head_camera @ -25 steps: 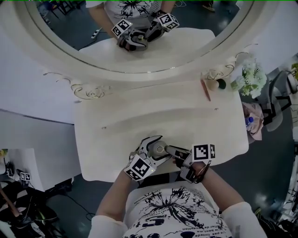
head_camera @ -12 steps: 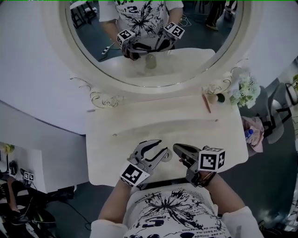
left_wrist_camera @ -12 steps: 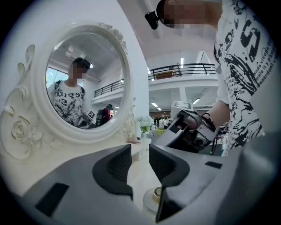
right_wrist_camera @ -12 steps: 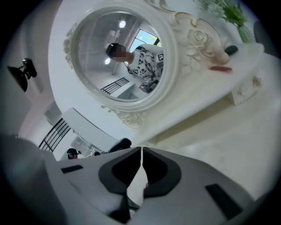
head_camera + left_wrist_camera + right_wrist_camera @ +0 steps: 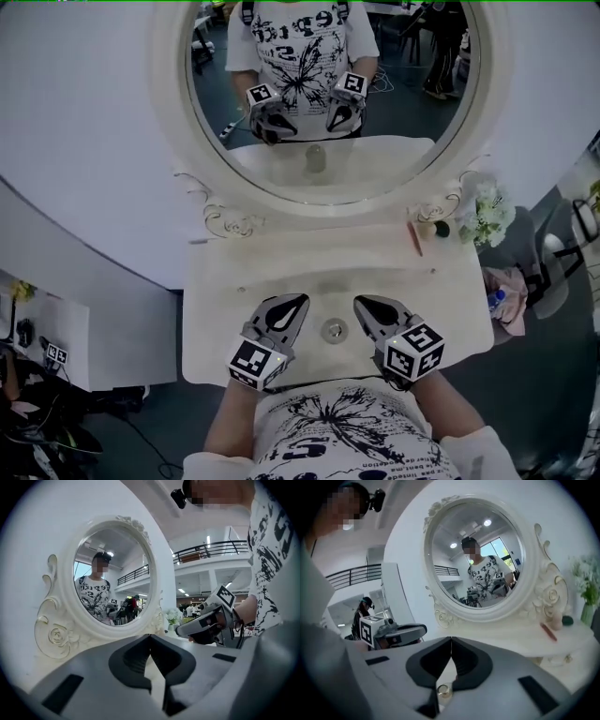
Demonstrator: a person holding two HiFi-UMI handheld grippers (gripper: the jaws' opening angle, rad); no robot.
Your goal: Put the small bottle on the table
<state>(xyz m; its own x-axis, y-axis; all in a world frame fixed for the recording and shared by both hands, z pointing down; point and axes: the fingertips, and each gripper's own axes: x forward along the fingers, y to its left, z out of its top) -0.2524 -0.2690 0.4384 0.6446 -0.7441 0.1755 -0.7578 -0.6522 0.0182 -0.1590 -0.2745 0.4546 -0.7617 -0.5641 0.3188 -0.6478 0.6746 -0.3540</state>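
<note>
Both grippers have let go and drawn apart since the earlier frames, when they met over the small bottle (image 5: 334, 330). It now stands upright on the table (image 5: 234, 281) in the lower middle of the head view, between them and touching neither. The left gripper (image 5: 300, 300) and right gripper (image 5: 360, 302) are each clenched on nothing, so the placing looks done. The careful finish is to draw both straight back toward the lower edge, never inward where a closed tip could topple the bottle.
</note>
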